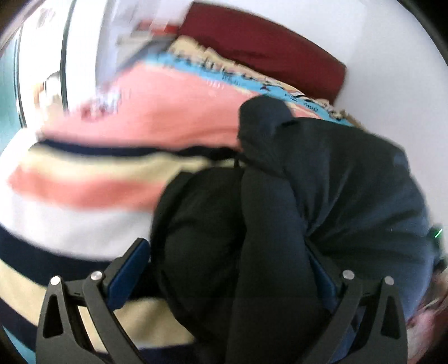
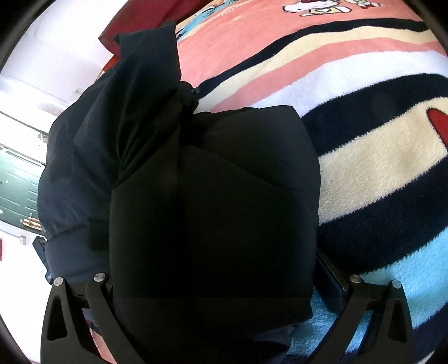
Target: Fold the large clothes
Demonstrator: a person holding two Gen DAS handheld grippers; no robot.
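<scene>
Your left gripper [image 1: 224, 282] is spread wide w/ a fold of the dark jacket [image 1: 322, 182] between its fingers — pads not pressing. Right gripper [image 2: 224, 280]: jacket bulk fills the gap, grip can't be told. Jacket lies on the striped blanket [image 2: 378, 173] — red pillow [image 1: 266, 47] behind.

No legible text, labels or numbers. Blanket [image 2: 364, 156] carries small dark lettering near its cartoon cat print [image 2: 310, 7], too blurred and small to read in either view.

Each gripper, left gripper [image 1: 228, 268] and right gripper [image 2: 221, 282], has black triangular-cutout linkage arms, silver pivot pins and blue-faced fingers [image 1: 127, 275].
</scene>
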